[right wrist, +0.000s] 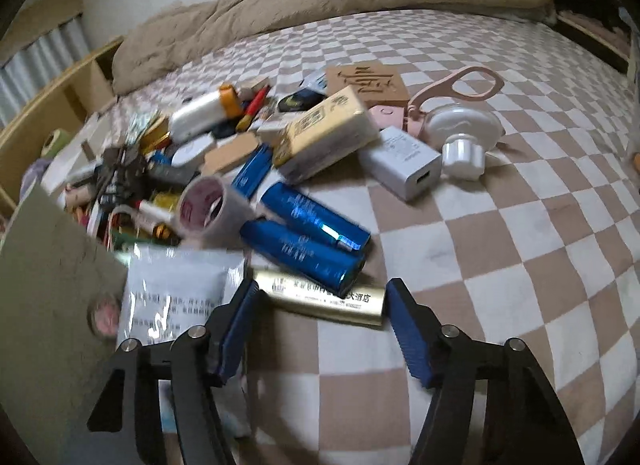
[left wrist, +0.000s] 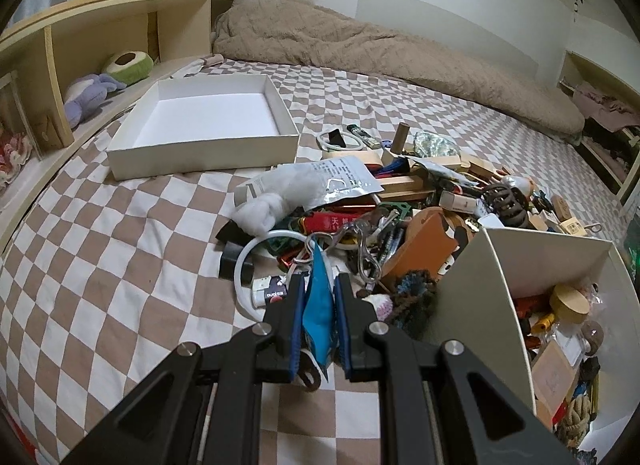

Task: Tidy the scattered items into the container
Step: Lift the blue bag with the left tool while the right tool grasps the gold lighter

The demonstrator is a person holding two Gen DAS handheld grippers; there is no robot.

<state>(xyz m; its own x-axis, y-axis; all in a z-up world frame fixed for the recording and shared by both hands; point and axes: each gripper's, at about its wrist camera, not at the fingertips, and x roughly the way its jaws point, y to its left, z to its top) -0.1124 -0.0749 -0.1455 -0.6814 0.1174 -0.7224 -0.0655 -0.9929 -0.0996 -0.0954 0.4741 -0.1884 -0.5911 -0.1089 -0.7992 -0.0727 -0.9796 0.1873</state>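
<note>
In the left wrist view my left gripper [left wrist: 320, 279] is shut on a flat blue tag [left wrist: 318, 313] that hangs from a metal key ring [left wrist: 362, 243], just above the pile of small items [left wrist: 400, 201] on the checkered bed. To its right stands a white box [left wrist: 500, 261] holding several items. In the right wrist view my right gripper [right wrist: 323, 285] is open low over the bed. A gold box [right wrist: 324, 299] lies crosswise between its fingertips, which stand close to the box's two ends without clearly pressing. Two blue tubes [right wrist: 304, 233] lie just beyond it.
An empty shallow white box [left wrist: 200, 153] sits at the back left, by a wooden shelf [left wrist: 56, 65] with plush toys. A beige blanket [left wrist: 380, 49] lies along the wall. A white pouch [right wrist: 176, 289], tape roll [right wrist: 208, 209] and white charger [right wrist: 404, 163] lie near the right gripper.
</note>
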